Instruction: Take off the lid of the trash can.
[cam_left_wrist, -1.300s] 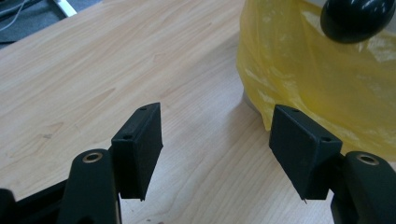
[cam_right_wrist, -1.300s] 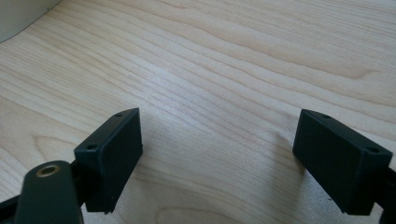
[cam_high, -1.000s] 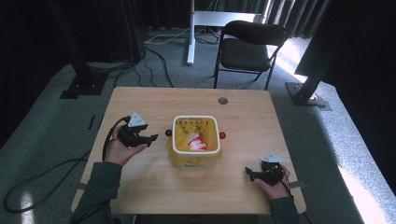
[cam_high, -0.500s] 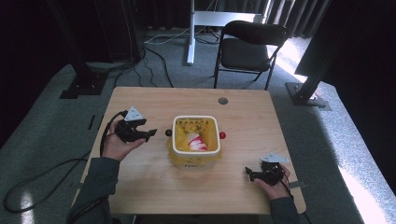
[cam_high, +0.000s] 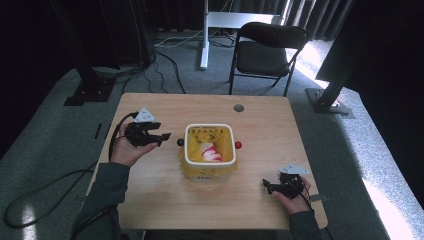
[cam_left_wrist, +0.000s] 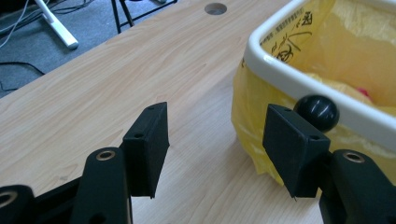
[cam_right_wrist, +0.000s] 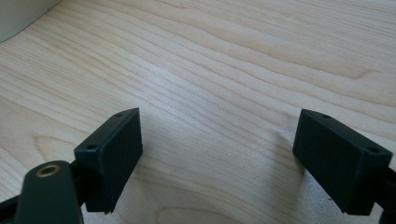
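Observation:
A white bin (cam_high: 186, 145) lined with a yellow bag (cam_left_wrist: 254, 107) stands mid-table, with something red and white (cam_high: 210, 152) inside. A black knob (cam_high: 180, 142) sticks out of its left side and a red knob (cam_high: 238, 145) out of its right. My left gripper (cam_high: 164, 137) hovers just left of the bin and points at the black knob (cam_left_wrist: 317, 112). It is open; its jaws have just closed a little with nothing between them (cam_left_wrist: 217, 135). My right gripper (cam_high: 267, 186) rests open near the table's front right, over bare wood (cam_right_wrist: 219, 149).
The wooden table (cam_high: 150, 200) has a round cable hole (cam_high: 239, 107) at its far edge. A black folding chair (cam_high: 267, 47) stands beyond the table and a white stand post (cam_high: 204, 35) beside it. The left gripper's cable (cam_high: 50, 185) trails off to the floor.
My left hand has lifted its gripper a little beside the bin. The right hand has not moved.

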